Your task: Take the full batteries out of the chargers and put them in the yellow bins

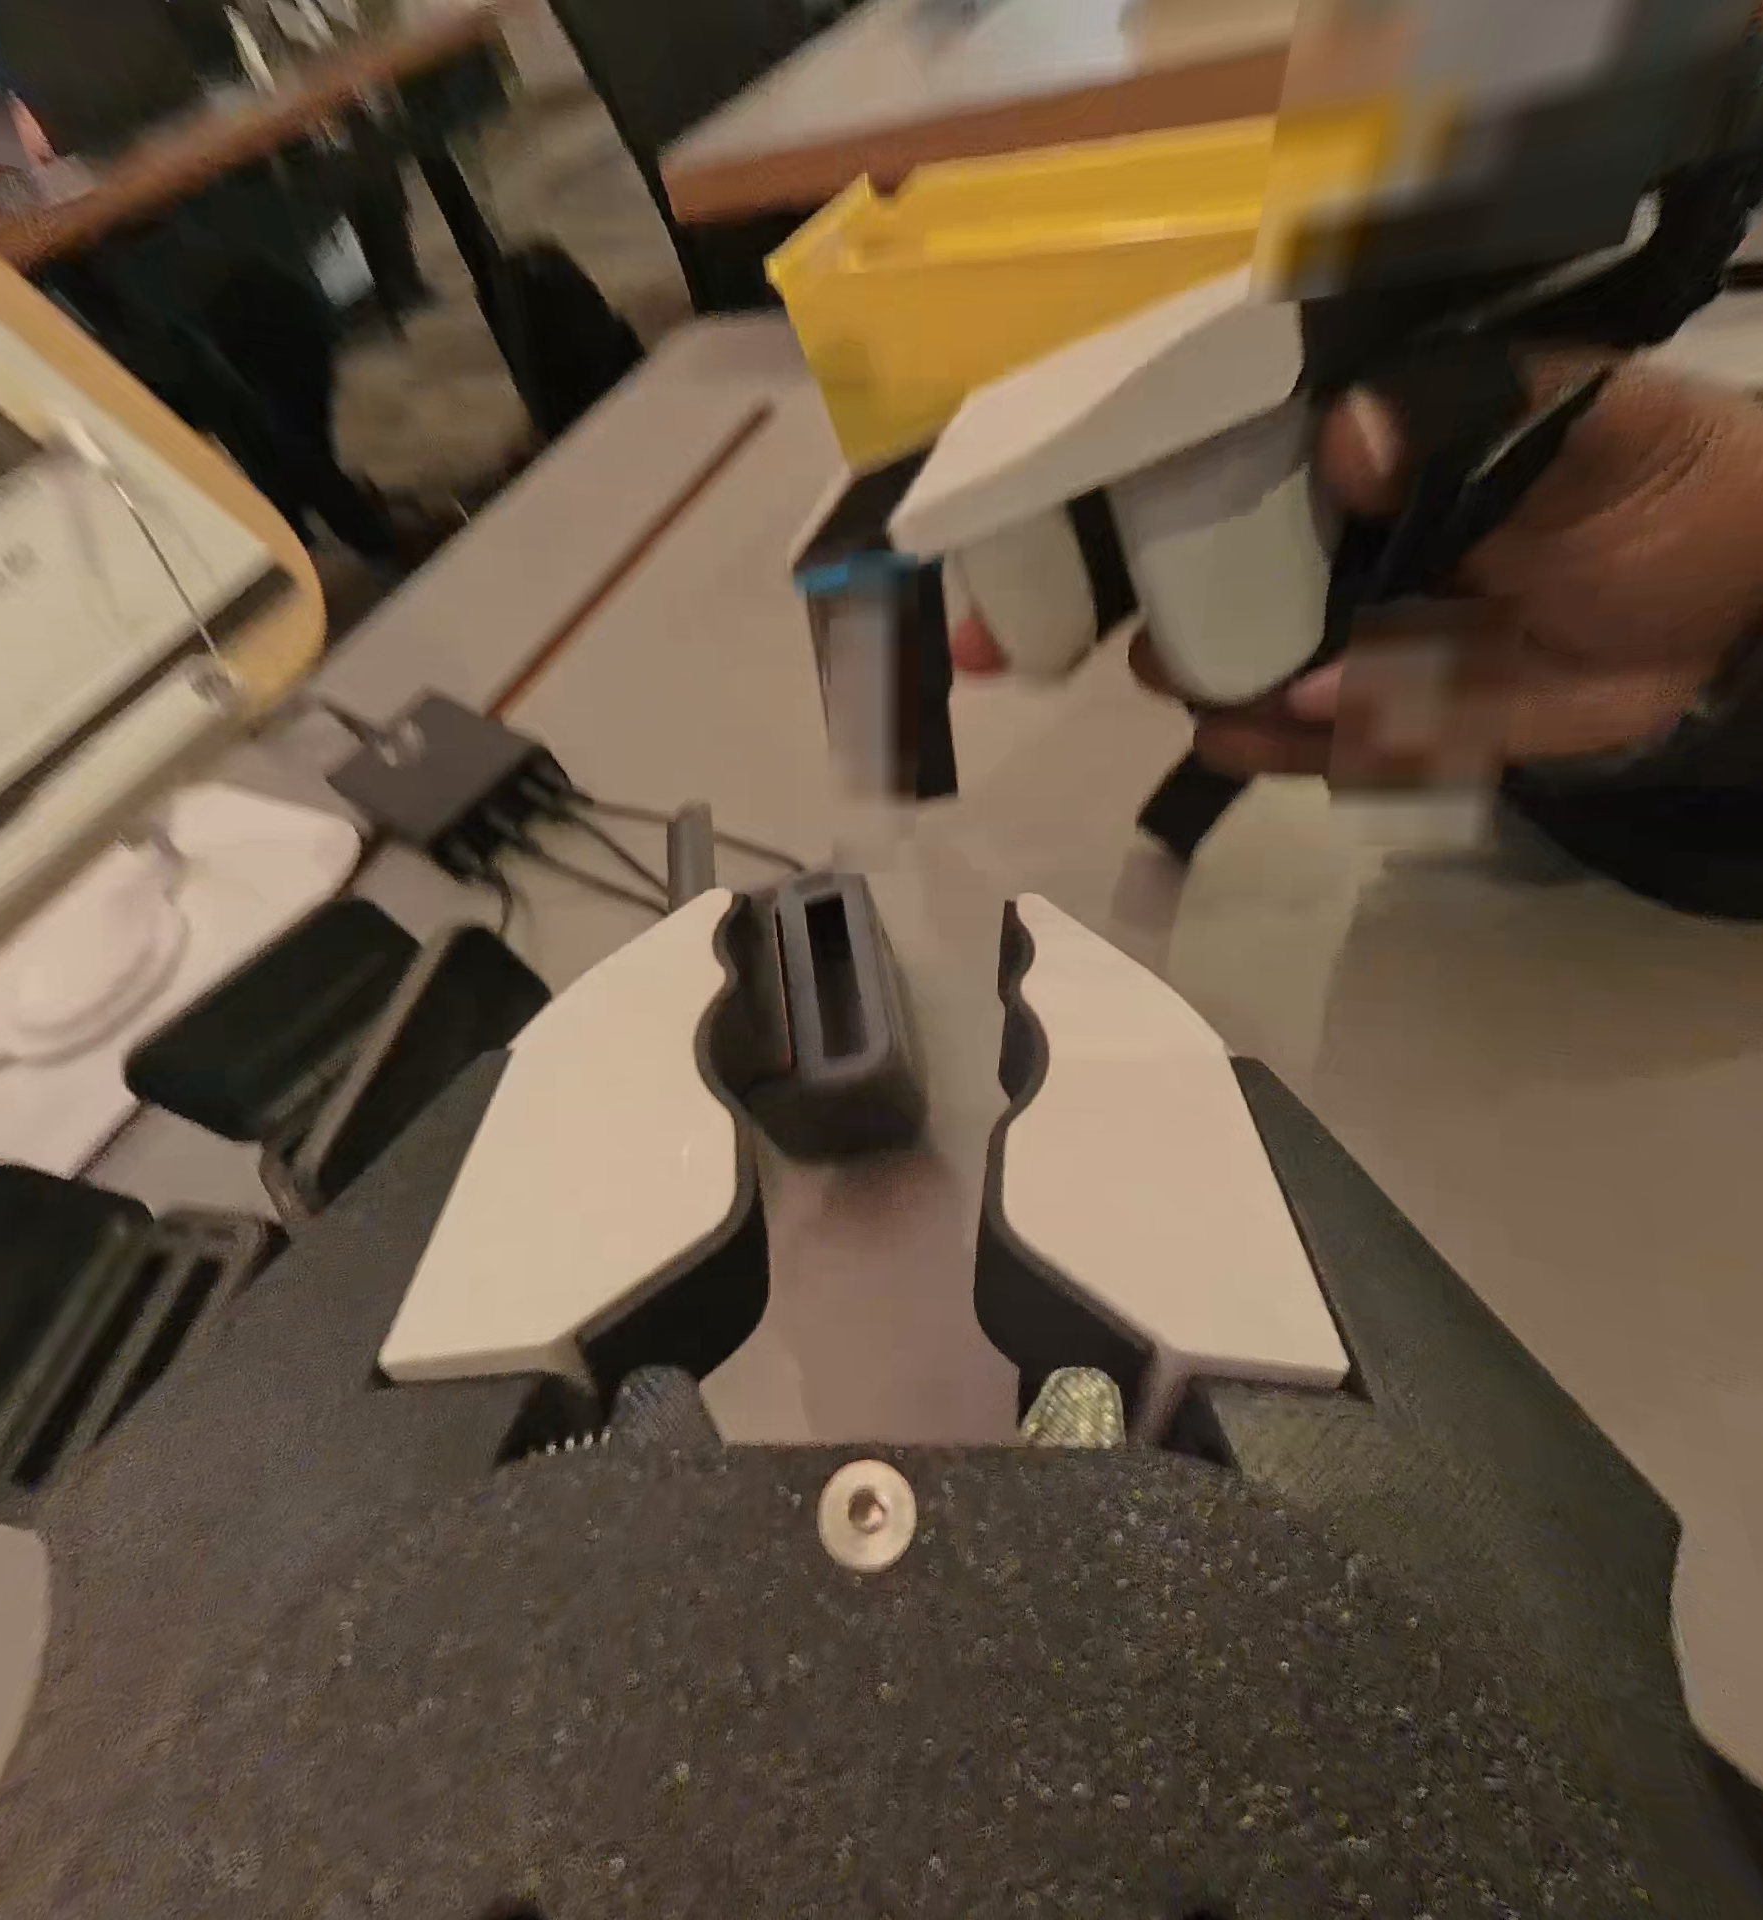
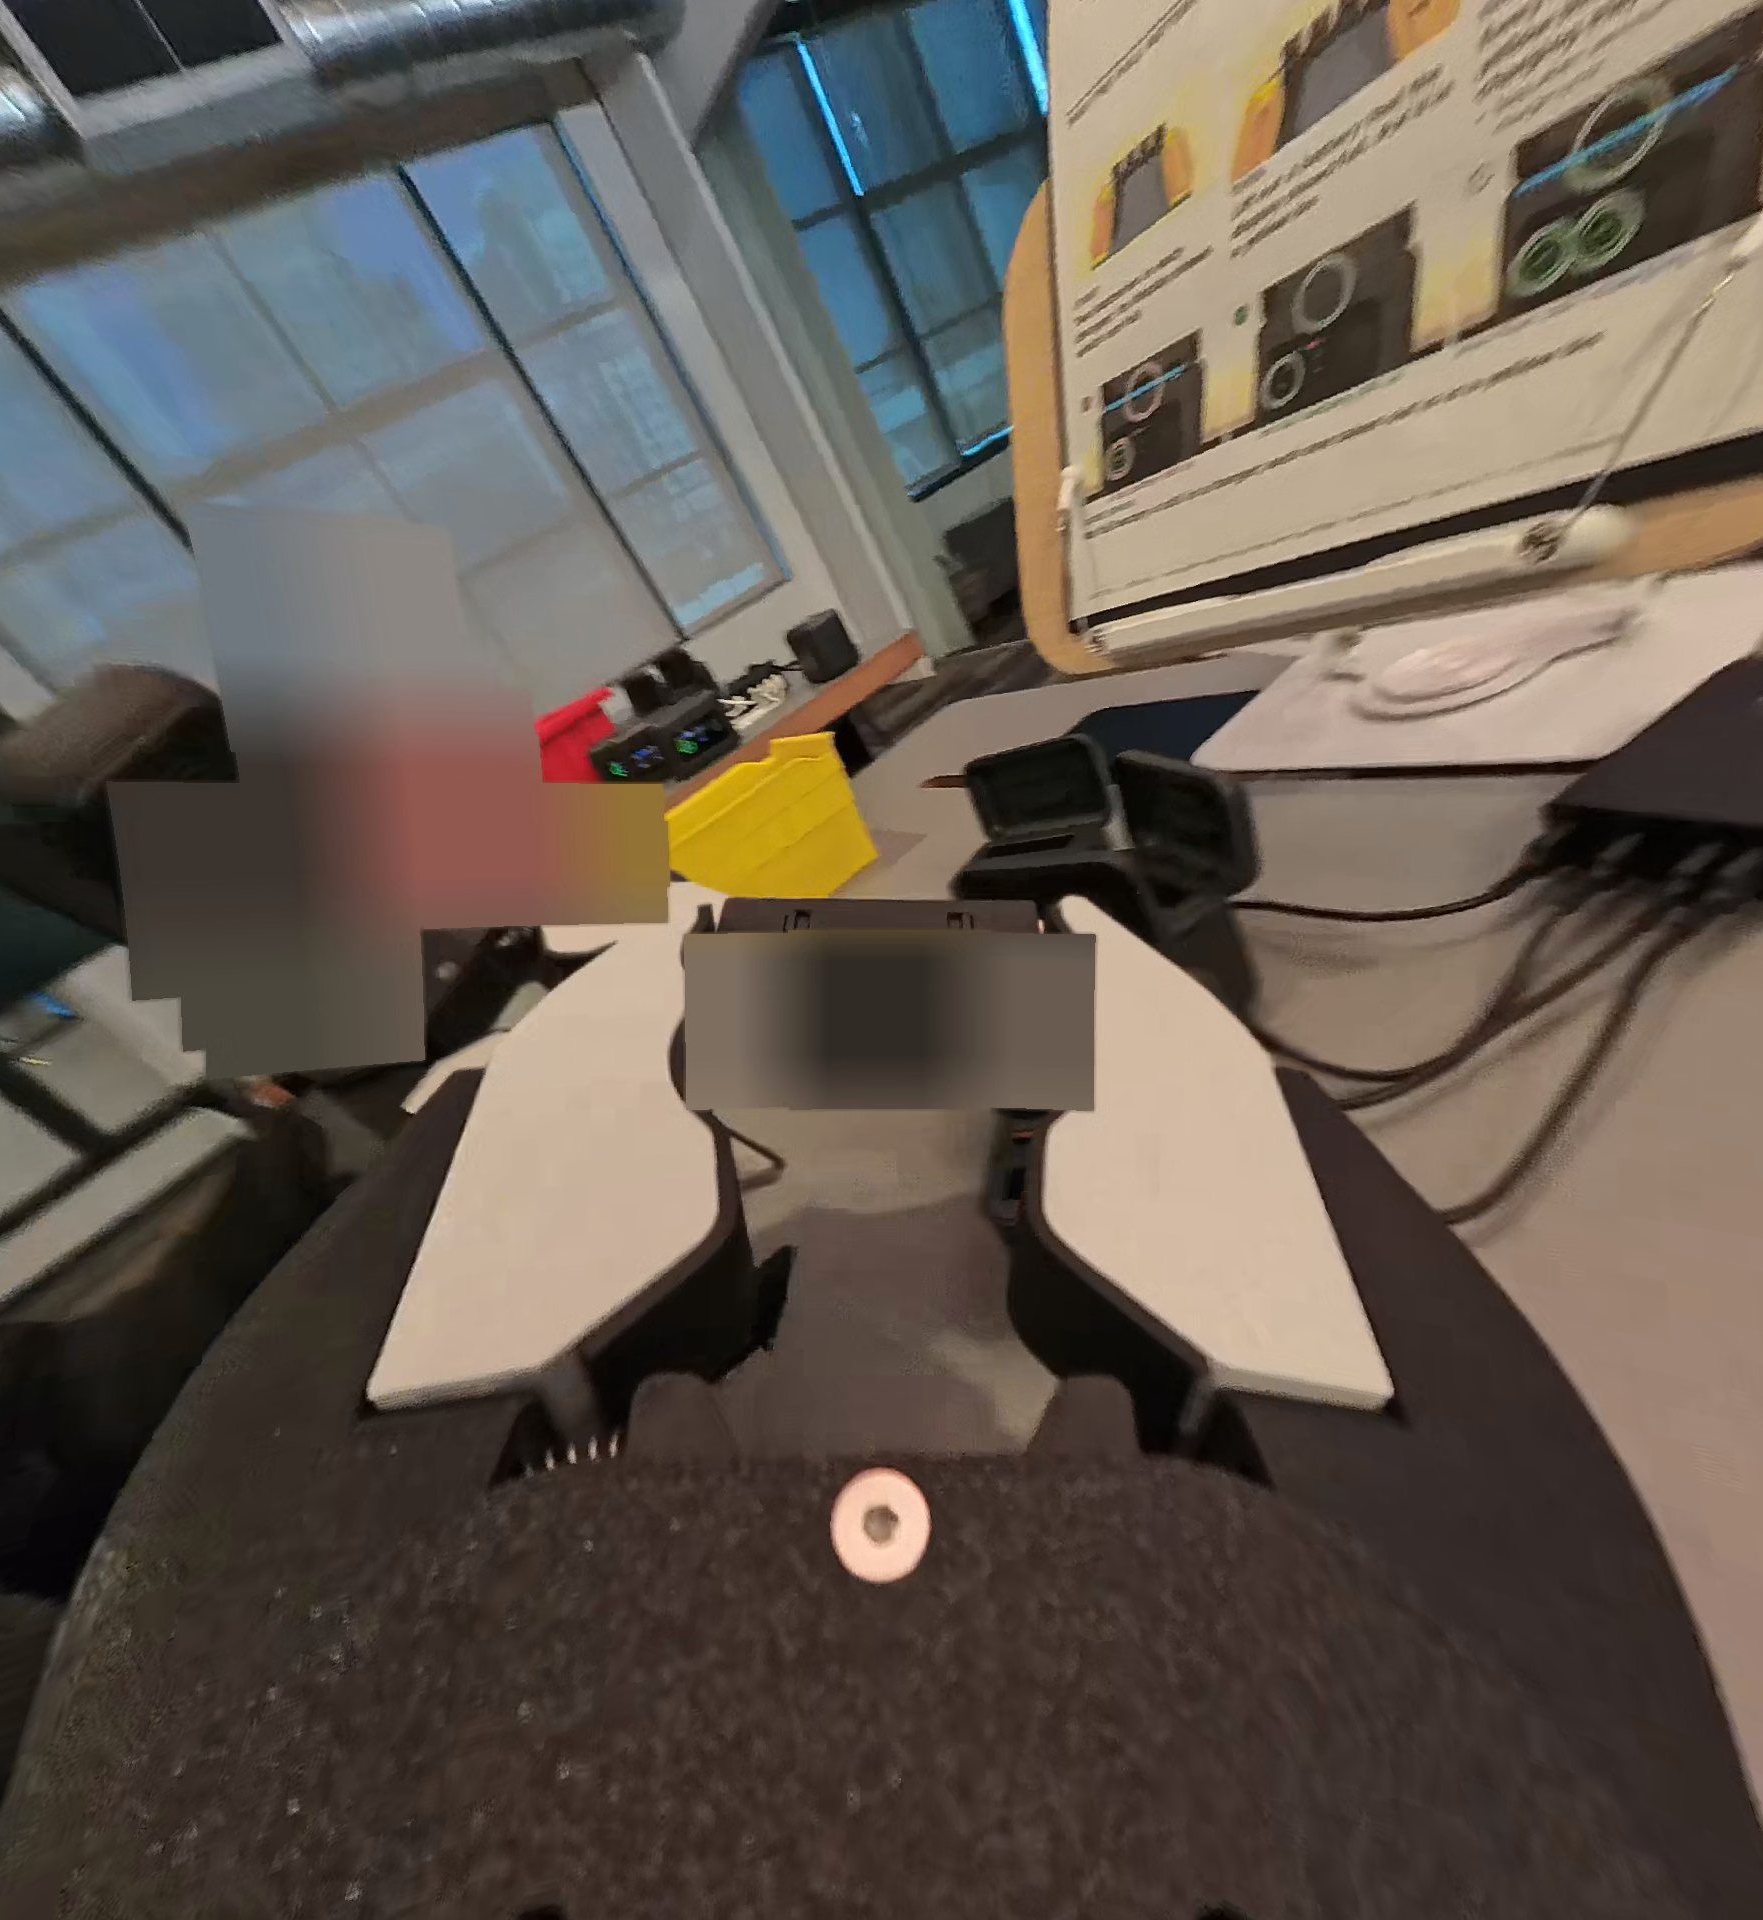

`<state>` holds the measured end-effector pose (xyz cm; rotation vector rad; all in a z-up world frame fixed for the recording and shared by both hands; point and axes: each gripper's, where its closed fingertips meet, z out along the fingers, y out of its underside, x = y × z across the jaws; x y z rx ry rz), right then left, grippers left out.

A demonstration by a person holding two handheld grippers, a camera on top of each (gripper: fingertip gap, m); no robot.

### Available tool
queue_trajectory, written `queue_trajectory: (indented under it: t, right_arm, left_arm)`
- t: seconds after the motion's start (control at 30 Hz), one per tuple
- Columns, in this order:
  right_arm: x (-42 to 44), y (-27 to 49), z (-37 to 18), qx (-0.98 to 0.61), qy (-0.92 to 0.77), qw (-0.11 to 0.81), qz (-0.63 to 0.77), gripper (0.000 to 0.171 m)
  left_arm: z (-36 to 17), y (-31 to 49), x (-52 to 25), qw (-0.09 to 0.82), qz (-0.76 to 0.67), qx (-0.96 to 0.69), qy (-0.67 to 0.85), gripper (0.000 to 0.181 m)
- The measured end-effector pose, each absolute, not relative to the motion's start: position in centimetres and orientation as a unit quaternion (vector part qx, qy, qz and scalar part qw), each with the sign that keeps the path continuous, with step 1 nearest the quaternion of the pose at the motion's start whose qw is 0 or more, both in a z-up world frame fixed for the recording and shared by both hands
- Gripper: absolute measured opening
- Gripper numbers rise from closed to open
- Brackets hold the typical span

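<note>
Holding a battery (image 2: 872, 920) in my right gripper (image 2: 872, 997), I can see its dark top edge between the two white fingers, which are closed on its sides; the middle of it is hidden, so I can't read which way it faces. In the left wrist view the same battery (image 1: 872, 675) hangs down from that gripper, clear of the table (image 1: 1479, 1143) and well above it. My left gripper (image 1: 861, 997) has its fingers apart and grips nothing — an empty charger (image 1: 835, 1008), slot up and vacant, sits on the table between them, closer to the left finger.

I judge the step in hand to be the carry: one battery is out of its charger and on its way to the yellow bin (image 1: 1012, 270), which stands farther back on the table, beyond the right gripper in the left view and ahead and a little left of it in the right view. More open charger cases (image 2: 1105, 821) and a black power hub (image 2: 1708, 790) with its cables lie off to the right.

Next I would need to bring the right gripper over the bin's open top, lower it inside the walls, then part the fingers — keeping clear of the cables on the way.
</note>
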<state>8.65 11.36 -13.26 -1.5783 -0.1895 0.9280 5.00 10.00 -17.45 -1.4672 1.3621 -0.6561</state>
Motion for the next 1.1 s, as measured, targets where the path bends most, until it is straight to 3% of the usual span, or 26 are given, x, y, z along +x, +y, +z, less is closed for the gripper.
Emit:
queue_trajectory:
  t: [0.1,0.2,0.27,0.43,0.67,0.87,1.03,1.1]
  right_arm:
    - [7.3,10.6,-13.3,-0.663,-0.043,0.565,0.490,0.059]
    - [6.5,10.3,-13.6,-0.652,-0.015,0.533,0.540,0.059]
    - [6.5,10.3,-13.6,-0.651,-0.020,0.530,0.543,0.059]
    - [6.0,9.3,-12.9,-0.663,-0.159,0.545,0.489,0.057]
    - [6.4,5.6,-16.6,-0.660,-0.479,0.511,0.272,0.050]
    - [6.8,5.3,-17.5,-0.657,-0.508,0.505,0.235,0.017]
    - [7.0,5.6,-17.2,-0.654,-0.509,0.519,0.209,0.015]
    - [7.8,6.0,-16.7,-0.660,-0.506,0.525,0.184,0.015]
  left_arm:
    - [-16.7,9.4,6.1,0.537,-0.266,-0.582,0.549,0.039]
    - [-16.6,9.8,6.2,0.578,-0.228,-0.567,0.540,0.014]
    - [-16.5,10.0,6.1,0.593,-0.207,-0.557,0.543,0.012]
    - [-15.9,9.2,6.1,0.584,-0.260,-0.535,0.552,0.011]
    - [-18.3,5.9,6.7,0.503,-0.326,-0.495,0.630,0.011]
    - [-19.5,5.5,6.9,0.480,-0.320,-0.495,0.650,0.011]
    - [-19.0,6.0,6.9,0.492,-0.333,-0.500,0.630,0.014]
    - [-18.7,6.7,6.8,0.502,-0.331,-0.510,0.616,0.027]
